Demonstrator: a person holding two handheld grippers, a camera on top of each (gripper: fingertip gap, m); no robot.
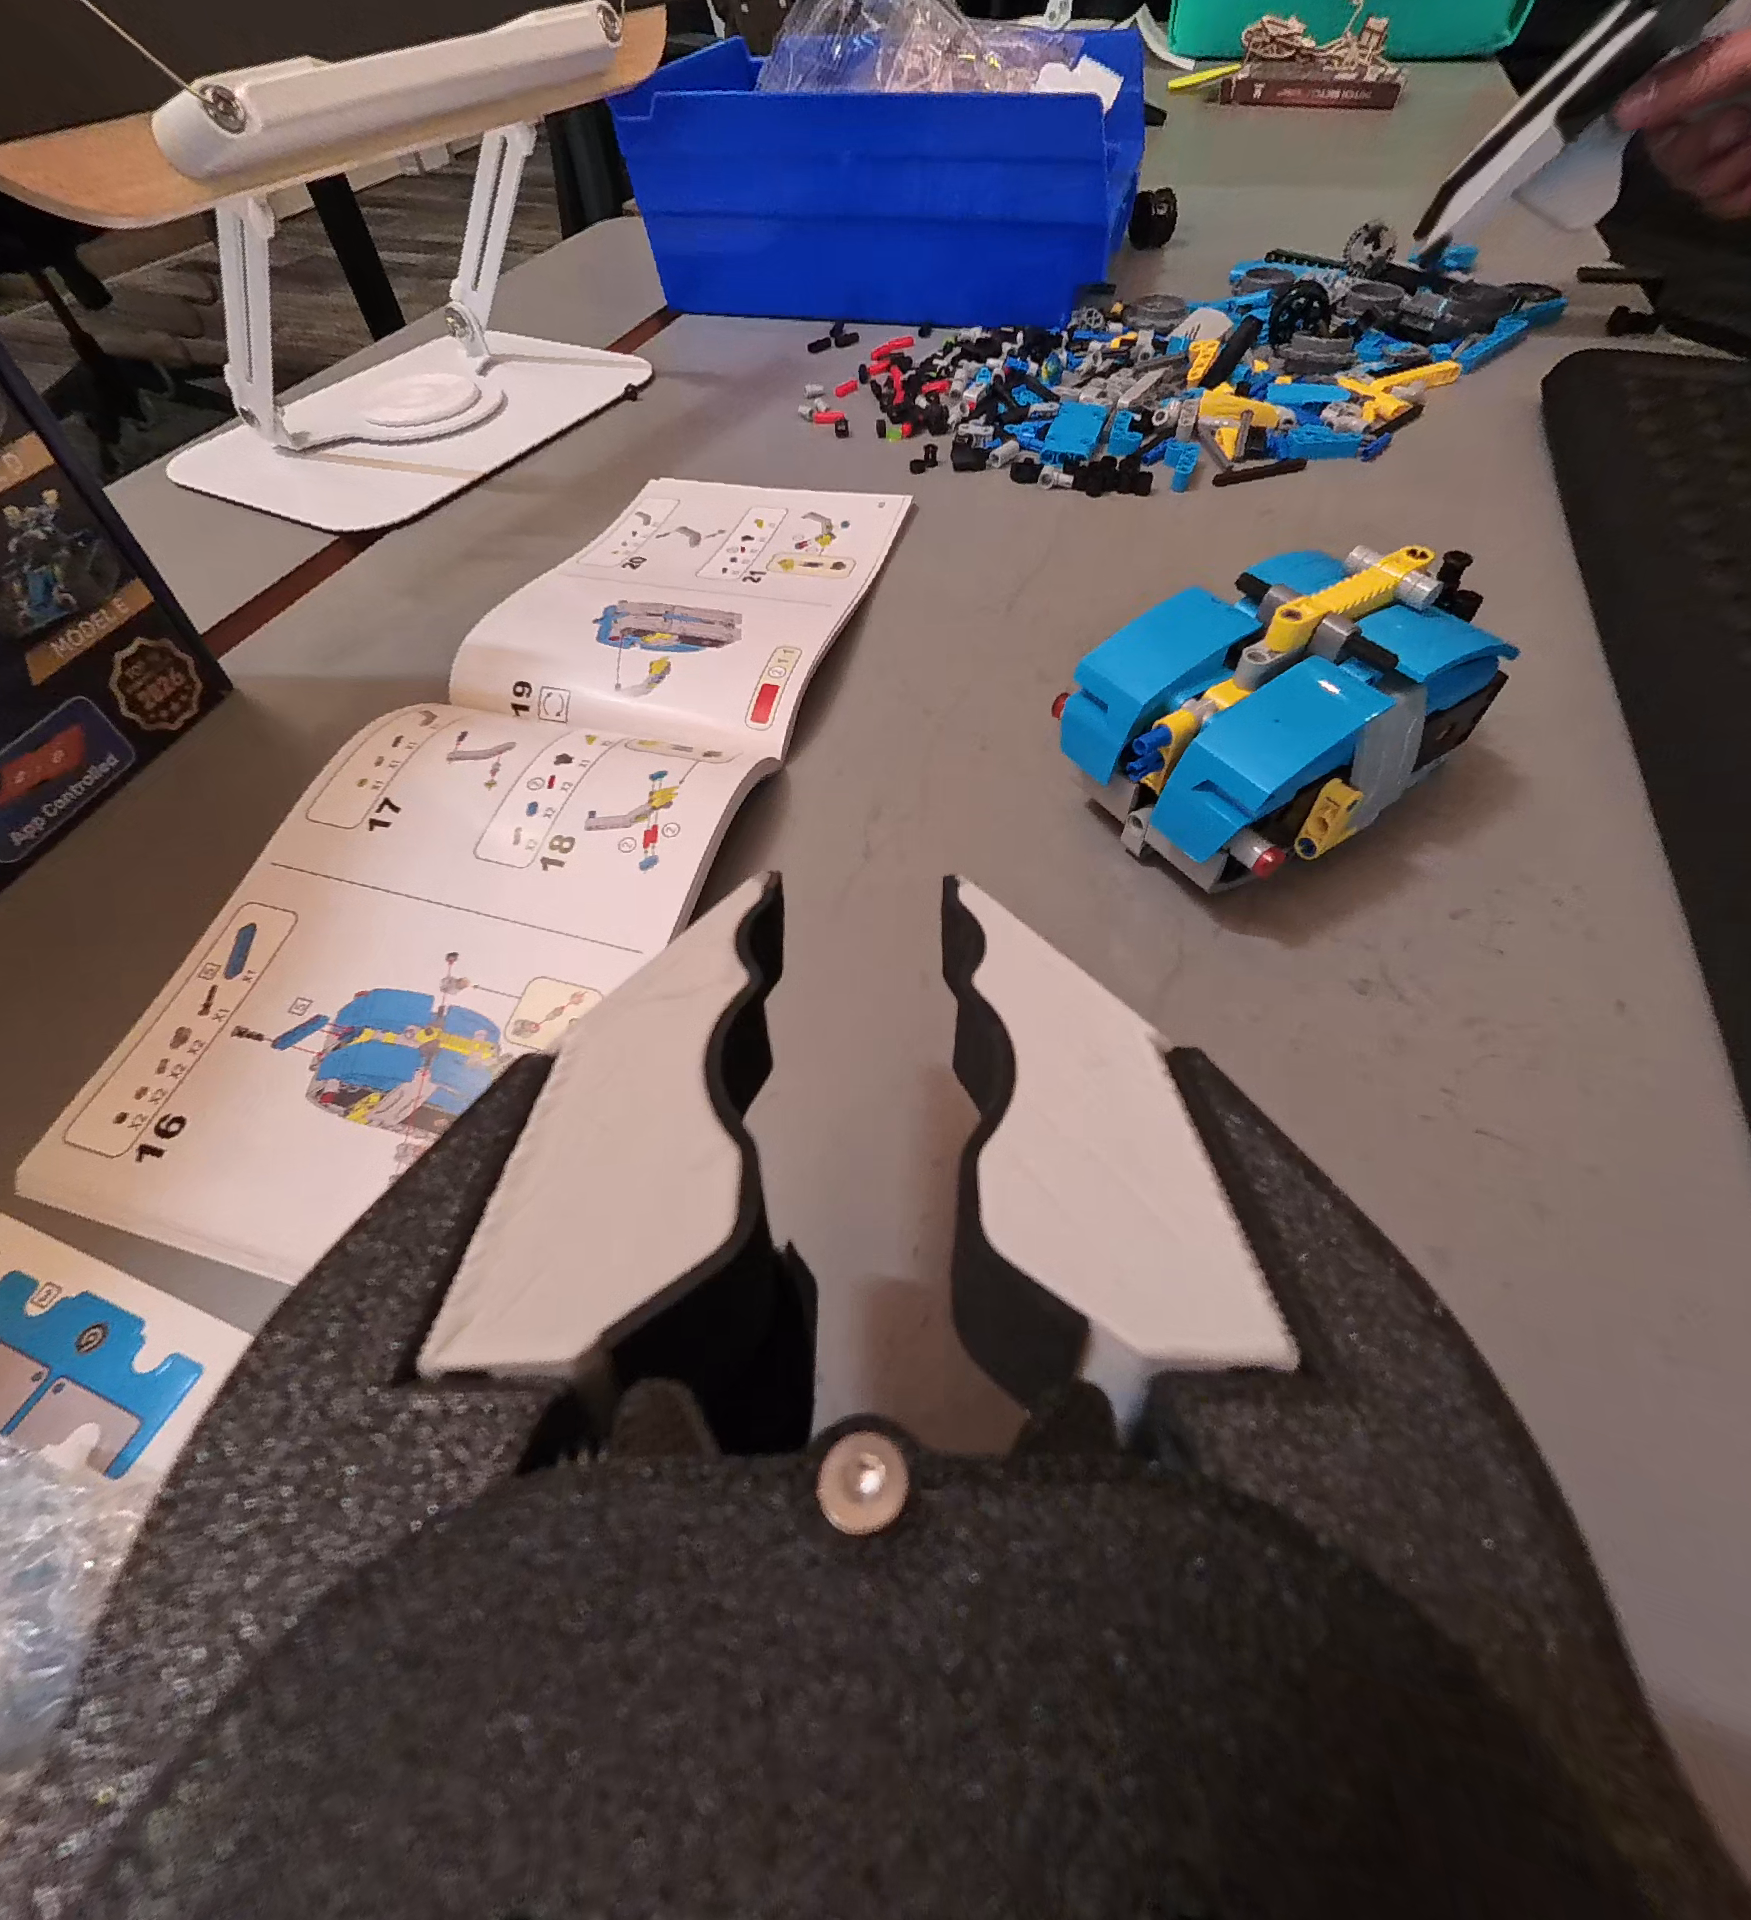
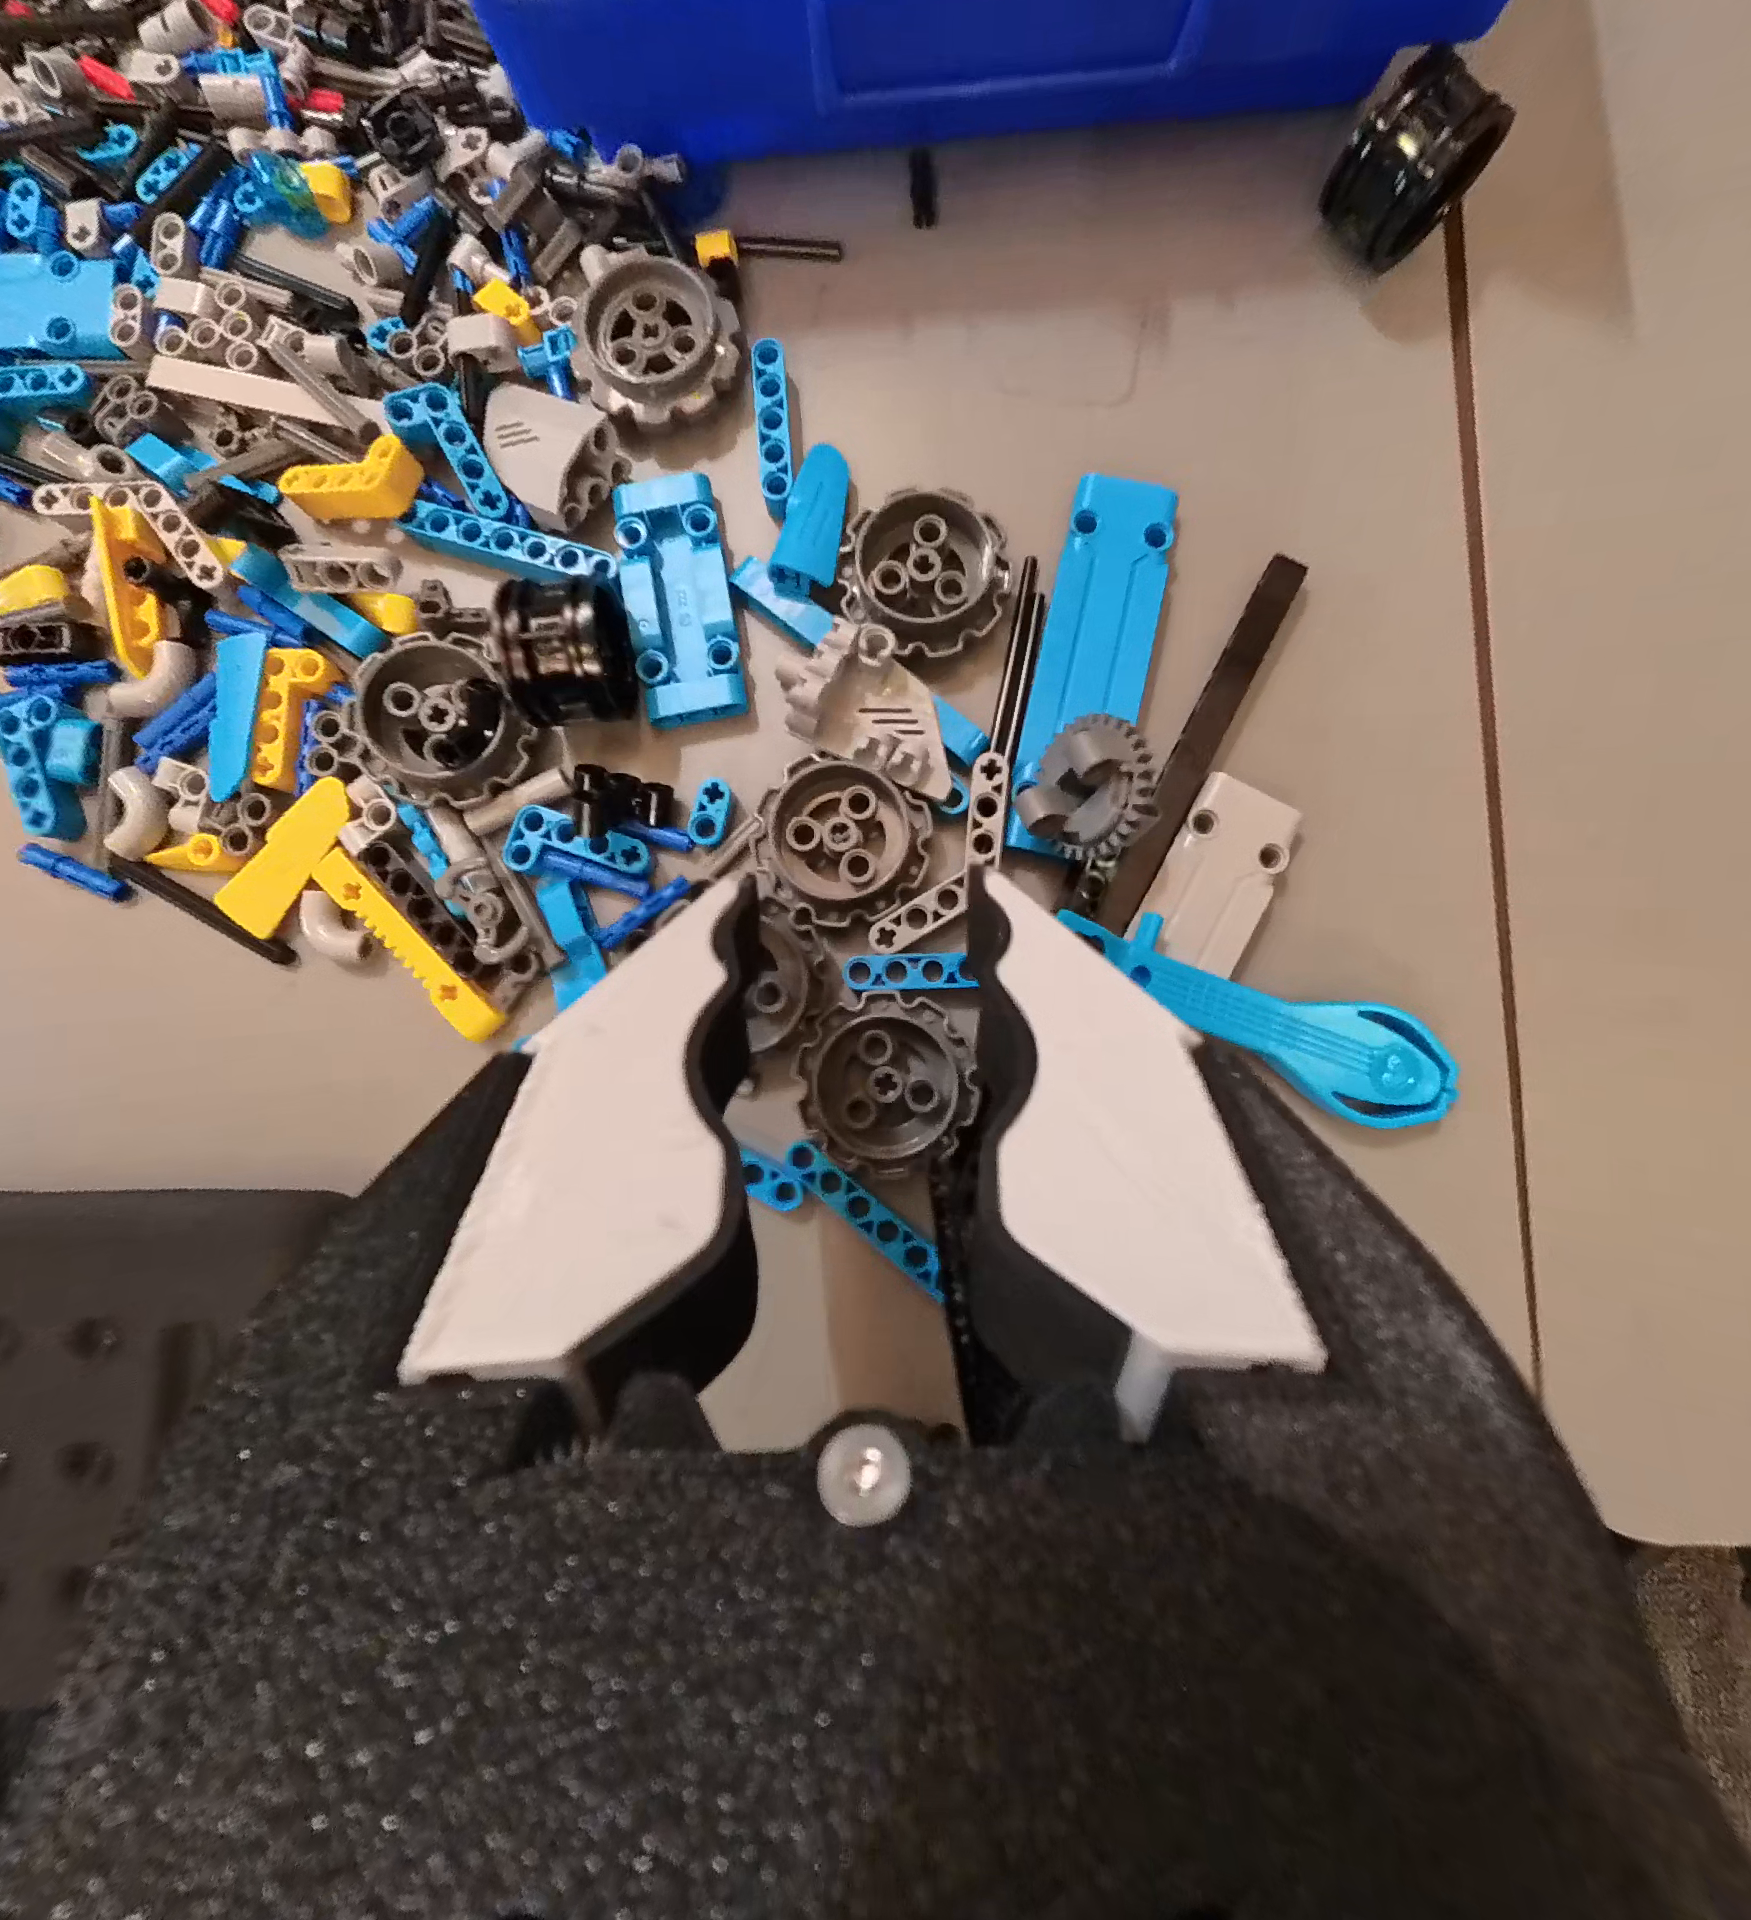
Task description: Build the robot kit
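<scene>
I get soft, even indoor light from overhead on the grey matte bench [image 1: 954, 727], with only faint shadows. The glossy blue brick-built vehicle [image 1: 1286, 717] shows small glare spots. Wide-angle bending curves both views' edges. The far right hand-held gripper [image 1: 1442, 234] and a hand [image 1: 1728, 114] smear with motion blur.

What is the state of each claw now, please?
Left claw: open, holding nothing, above the bare table beside the instruction booklet.
Right claw: open, holding nothing, over the pile of building pieces.
</scene>
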